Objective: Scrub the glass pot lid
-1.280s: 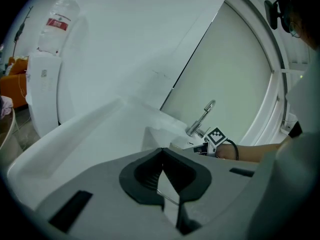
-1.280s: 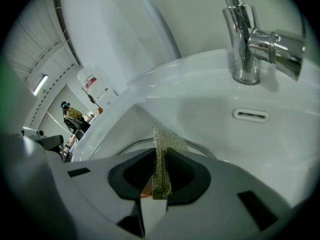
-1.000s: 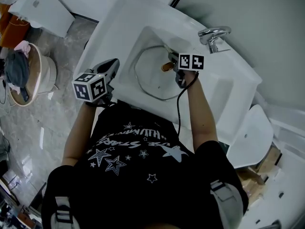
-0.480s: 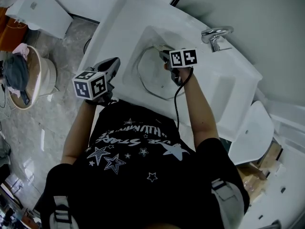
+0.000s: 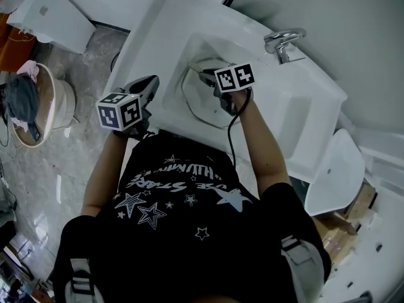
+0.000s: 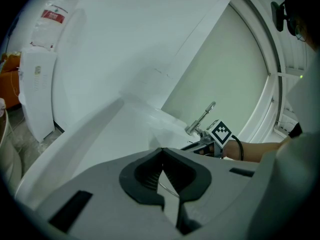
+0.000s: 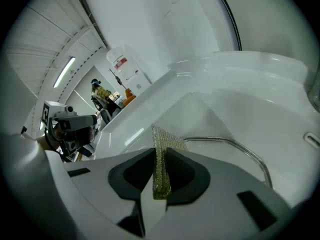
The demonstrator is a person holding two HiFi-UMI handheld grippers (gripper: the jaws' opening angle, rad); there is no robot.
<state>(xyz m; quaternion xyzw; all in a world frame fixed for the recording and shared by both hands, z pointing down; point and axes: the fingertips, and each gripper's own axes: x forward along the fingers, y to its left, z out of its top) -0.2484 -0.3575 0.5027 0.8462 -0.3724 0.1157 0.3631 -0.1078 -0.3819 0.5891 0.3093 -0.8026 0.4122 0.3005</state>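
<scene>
Looking down on the glass pot lid [image 5: 201,106], flat on the floor of the white sink [image 5: 165,55], just above picture centre toward 12 o'clock. Near-round in outline with a thin metal rim, so no clear long axis; lying level, facing up. Cannot make out its knob under the tool. Seen from the right gripper view as a curved rim [image 7: 239,147] sweeping off toward 3 o'clock.

Hovering over the lid's 12 o'clock edge: right gripper [image 5: 209,78], jaws aimed toward 10 o'clock, clamped on a yellow-green mesh scrub pad [image 7: 160,160]. Pad held on edge, its long axis running straight out along the jaws, far end down by the lid.

At the lid's 9 o'clock, outside the basin over the counter edge: left gripper [image 5: 150,86], jaws pressed together with nothing between them [image 6: 161,176], aimed toward 1 o'clock.

At the lid's 2 o'clock, a chrome faucet [image 5: 282,42] on the rear deck. Well off at 9 o'clock, on the floor, a round bucket [image 5: 58,97] holding cloth.
</scene>
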